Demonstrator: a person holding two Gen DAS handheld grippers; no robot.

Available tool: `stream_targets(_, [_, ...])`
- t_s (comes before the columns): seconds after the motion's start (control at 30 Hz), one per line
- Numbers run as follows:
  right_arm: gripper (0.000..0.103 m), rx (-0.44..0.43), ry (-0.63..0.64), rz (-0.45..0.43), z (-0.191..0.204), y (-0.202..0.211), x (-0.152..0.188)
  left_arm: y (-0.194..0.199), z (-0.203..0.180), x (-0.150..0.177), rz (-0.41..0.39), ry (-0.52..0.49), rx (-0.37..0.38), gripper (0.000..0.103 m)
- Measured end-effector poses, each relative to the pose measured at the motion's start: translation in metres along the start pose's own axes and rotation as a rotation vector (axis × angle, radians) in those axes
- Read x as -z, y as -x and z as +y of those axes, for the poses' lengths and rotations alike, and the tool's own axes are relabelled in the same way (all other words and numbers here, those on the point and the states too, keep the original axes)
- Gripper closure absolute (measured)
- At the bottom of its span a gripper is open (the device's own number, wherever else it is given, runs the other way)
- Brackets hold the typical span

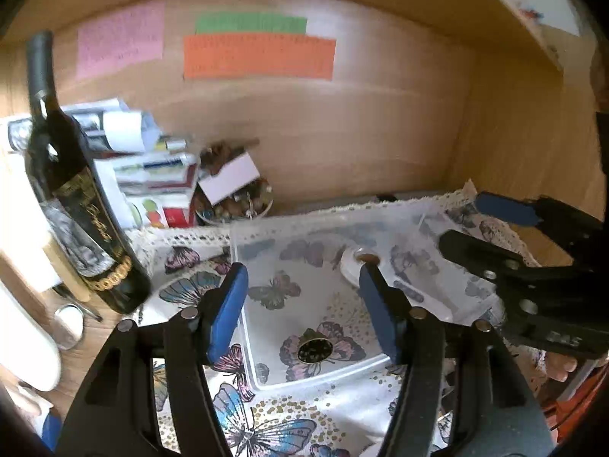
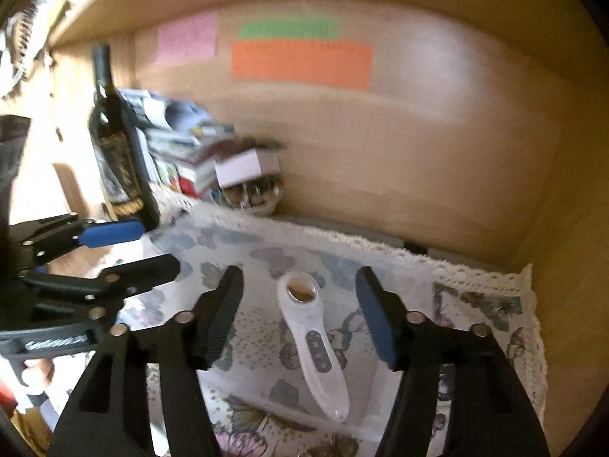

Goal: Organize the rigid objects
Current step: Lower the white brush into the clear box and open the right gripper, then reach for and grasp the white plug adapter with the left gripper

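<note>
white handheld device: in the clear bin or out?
In. The white handheld device lies flat on the floor of the clear bin, inside its walls, alongside a small round black-and-gold item. Neither tongs touches it.

Clear plastic bin on lace-edged printed cloth — glossy white plastic massager, dark glass bottle, matt wood wall.

The writing on the pink, green and orange paper notes stuck to the wooden back panel is too blurred to read; the leaning stack of printed magazines is smeared in the right wrist view; the left finger of the left gripper hides part of the white handheld device in the clear plastic tray; the dark glass wine bottle's label text stays illegible.
</note>
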State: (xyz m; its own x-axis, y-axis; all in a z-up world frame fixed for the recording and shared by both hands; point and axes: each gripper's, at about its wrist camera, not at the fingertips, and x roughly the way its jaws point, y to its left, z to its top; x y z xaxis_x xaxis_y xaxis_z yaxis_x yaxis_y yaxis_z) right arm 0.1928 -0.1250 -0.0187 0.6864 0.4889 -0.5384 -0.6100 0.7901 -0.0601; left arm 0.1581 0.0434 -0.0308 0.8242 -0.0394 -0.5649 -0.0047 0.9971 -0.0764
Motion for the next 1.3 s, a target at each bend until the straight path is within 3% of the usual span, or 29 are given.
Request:
stream_targets(0.3, [0.022,0.018,0.001,-0.153,0.006,0.071,0.011,0.057,-0.01,0.008,-0.112,0.017,-0.017,0.007])
stream_targets(0.47, [0.02,0.021,-0.017,-0.18,0.008,0.09,0.026,0.078,-0.016,0.024,-0.139,0.003,-0.048,0.002])
stream_targets(0.6, [0.02,0.028,-0.047,-0.173,0.007,0.098,0.045,0.081,-0.021,0.043,-0.112,-0.011,-0.051,0.001])
stream_targets(0.8, [0.02,0.044,-0.097,-0.133,-0.001,0.104,0.073,0.063,-0.023,0.074,-0.011,0.0,-0.023,0.001])
stream_targets(1.0, [0.02,0.074,-0.157,-0.046,-0.017,0.088,0.105,0.035,-0.031,0.101,0.1,-0.004,0.029,0.001])
stream_targets(1.13, [0.021,0.067,-0.201,0.031,-0.028,0.075,0.126,0.026,-0.04,0.112,0.132,-0.026,0.067,0.001])
stream_targets(1.3, [0.04,0.045,-0.225,0.109,-0.03,0.06,0.143,0.019,-0.049,0.117,0.164,-0.052,0.103,0.019])
